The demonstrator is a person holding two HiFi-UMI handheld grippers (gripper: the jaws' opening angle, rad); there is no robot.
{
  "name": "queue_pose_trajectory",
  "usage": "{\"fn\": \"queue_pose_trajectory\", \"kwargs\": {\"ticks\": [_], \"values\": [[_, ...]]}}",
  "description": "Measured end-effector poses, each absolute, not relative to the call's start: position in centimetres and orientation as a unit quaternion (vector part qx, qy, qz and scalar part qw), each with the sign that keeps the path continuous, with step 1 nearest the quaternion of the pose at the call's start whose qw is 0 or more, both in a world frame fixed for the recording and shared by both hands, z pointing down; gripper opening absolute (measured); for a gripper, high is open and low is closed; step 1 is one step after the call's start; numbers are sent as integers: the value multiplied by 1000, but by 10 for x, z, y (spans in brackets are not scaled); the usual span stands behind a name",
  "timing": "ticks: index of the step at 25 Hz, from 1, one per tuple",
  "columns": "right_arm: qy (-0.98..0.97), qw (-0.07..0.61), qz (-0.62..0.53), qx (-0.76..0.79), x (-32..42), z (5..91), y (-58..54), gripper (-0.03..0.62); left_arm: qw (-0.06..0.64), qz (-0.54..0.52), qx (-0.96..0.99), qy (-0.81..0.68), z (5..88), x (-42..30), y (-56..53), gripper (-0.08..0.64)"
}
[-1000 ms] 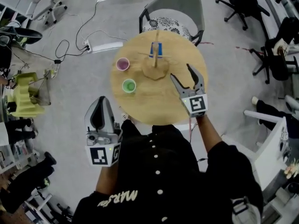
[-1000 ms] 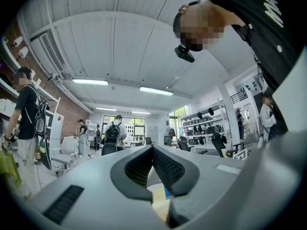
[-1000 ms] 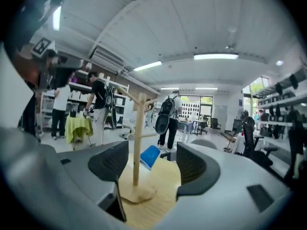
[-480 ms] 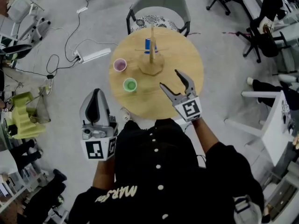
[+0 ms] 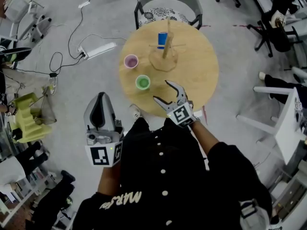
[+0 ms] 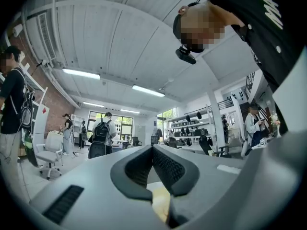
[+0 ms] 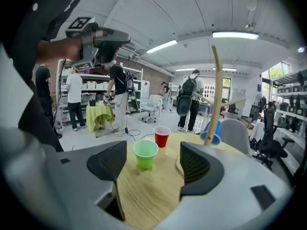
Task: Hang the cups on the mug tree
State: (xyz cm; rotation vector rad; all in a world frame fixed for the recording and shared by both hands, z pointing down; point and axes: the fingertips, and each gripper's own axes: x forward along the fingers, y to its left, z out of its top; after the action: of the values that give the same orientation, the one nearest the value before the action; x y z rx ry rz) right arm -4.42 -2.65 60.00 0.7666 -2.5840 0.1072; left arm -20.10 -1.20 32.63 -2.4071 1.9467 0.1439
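The green cup (image 5: 142, 82) looks like a thin plastic party cup, so expect it to be very light, easy to tip and quick to buckle if you squeeze hard. I would take it across the upper wall just under the rim, where it is probably stiffest, with only a gentle pinch. It is a plain tapered cup, bright green inside and out, standing upright and mouth up at about 8 o'clock on the round wooden table (image 5: 201, 75). The red cup (image 5: 130, 61), which reads pinkish from above, has the same shape and stands upright near the table edge at about 10 o'clock, apart from the green one. The mug tree (image 5: 165, 51), a wooden post with thin pegs on a flat base, stands just toward 12 o'clock from the table's middle. A blue cup (image 5: 162, 39) already hangs on it, on its 11 o'clock side. Your right hand-held gripper (image 5: 160, 90) is at the table's 6 o'clock edge with its jaws wide and just opened further. Nothing is between them, though the green cup stands ahead in line with the gap, not yet reached. Your left hand-held gripper (image 5: 100, 97) is off the table at about 7 o'clock, its jaws closed together on nothing.
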Motion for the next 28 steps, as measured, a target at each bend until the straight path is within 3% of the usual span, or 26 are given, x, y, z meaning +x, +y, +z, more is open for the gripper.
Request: {"fn": "queue_pose_trajectory", "kwargs": {"ticks": [16,26,27,28], "values": [[-907,294,101,285,-113,721,-45,353,2,15,-784,621,356,-268,-21,-6],[-900,297,97,304,-141,733,-65,360,7,-1,-786,619,367,-290,-29,-5],[-898,300,88,308,-141,728,-69,304,8,-3,-786,619,368,-291,-29,-6],[-897,302,80,312,-140,724,-72,293,9,-4,-785,619,368,-291,-29,-6]]}}
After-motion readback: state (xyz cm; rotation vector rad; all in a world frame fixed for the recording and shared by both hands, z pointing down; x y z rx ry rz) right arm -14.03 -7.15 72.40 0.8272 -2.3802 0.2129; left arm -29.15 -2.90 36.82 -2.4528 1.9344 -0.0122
